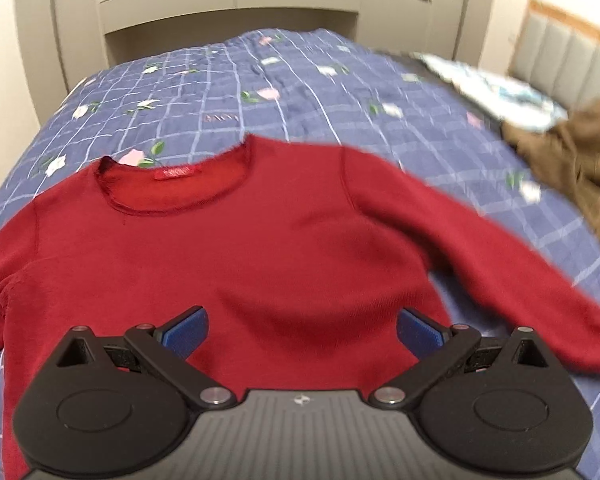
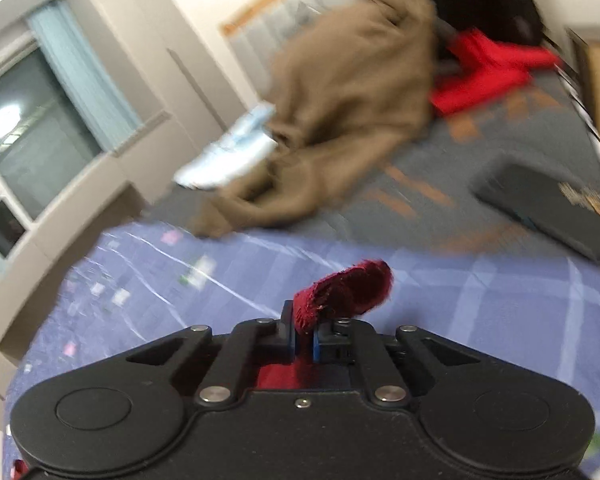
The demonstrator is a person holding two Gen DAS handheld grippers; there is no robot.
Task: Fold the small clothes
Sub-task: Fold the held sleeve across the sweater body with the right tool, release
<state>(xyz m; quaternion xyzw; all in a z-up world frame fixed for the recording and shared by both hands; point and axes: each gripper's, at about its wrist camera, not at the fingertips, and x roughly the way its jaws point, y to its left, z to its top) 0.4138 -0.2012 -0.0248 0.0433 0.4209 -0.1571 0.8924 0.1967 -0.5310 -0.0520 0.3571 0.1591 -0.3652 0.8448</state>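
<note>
1. One bed, covered by one blue checked quilt (image 1: 300,80) with a flower print.
2. One dark red sweater (image 1: 228,248), lying front up and flat on the quilt, neckline away from the left wrist camera, both sleeves spread out to the sides.
3. One brown garment (image 2: 348,92), crumpled near the headboard, well apart from the sweater.
4. One bright red garment (image 2: 488,68), beyond the brown one.
5. One dark flat box (image 2: 548,208) on the bed.
6. Two grippers: left gripper (image 1: 302,330), fingers wide apart, holding nothing, above the sweater's lower hem; right gripper (image 2: 303,336), fingers closed on a sweater cuff (image 2: 348,292).
</note>
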